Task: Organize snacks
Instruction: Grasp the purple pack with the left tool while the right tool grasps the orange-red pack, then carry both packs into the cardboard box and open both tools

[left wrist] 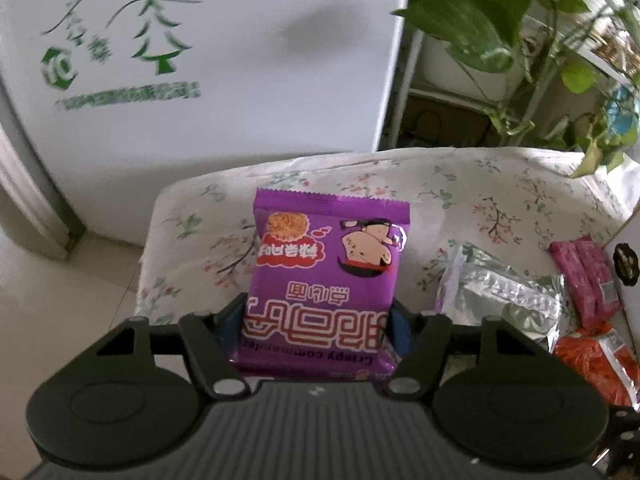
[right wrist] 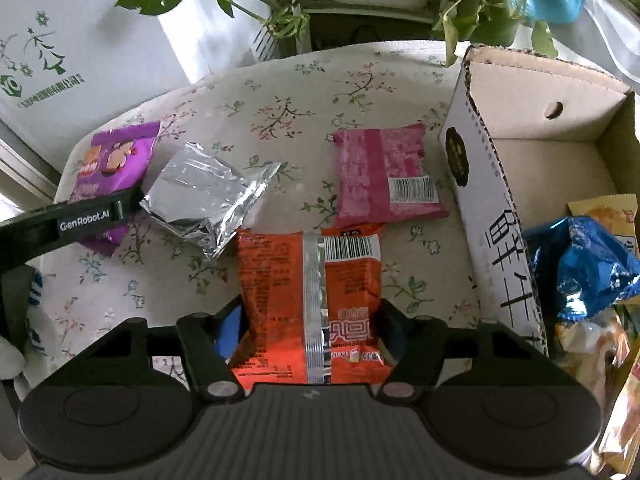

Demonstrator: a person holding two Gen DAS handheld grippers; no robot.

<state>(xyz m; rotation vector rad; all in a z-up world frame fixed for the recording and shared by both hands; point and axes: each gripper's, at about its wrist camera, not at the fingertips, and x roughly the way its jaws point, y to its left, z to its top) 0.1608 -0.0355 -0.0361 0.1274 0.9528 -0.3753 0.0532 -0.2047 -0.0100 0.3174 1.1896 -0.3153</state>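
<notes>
- The purple packet [left wrist: 326, 276], with a cartoon figure and red-and-white lettering, is near the table's [right wrist: 280, 92] left edge; it appears raised off the flowered cloth, though the view leaves that unsure.
- The left gripper [left wrist: 318, 326] tilts steeply down, its fingers [left wrist: 230, 322] clamped on the packet's lower sides.
- The orange packet [right wrist: 308, 292], barcode and silver seam up, lies mid-table by the near edge.
- The right gripper [right wrist: 312, 326] points down, fingers pressed on its sides.
- A silver pouch [right wrist: 208, 196] and pink packet [right wrist: 386, 176] lie behind; the box [right wrist: 520, 184] stands at the right edge.
</notes>
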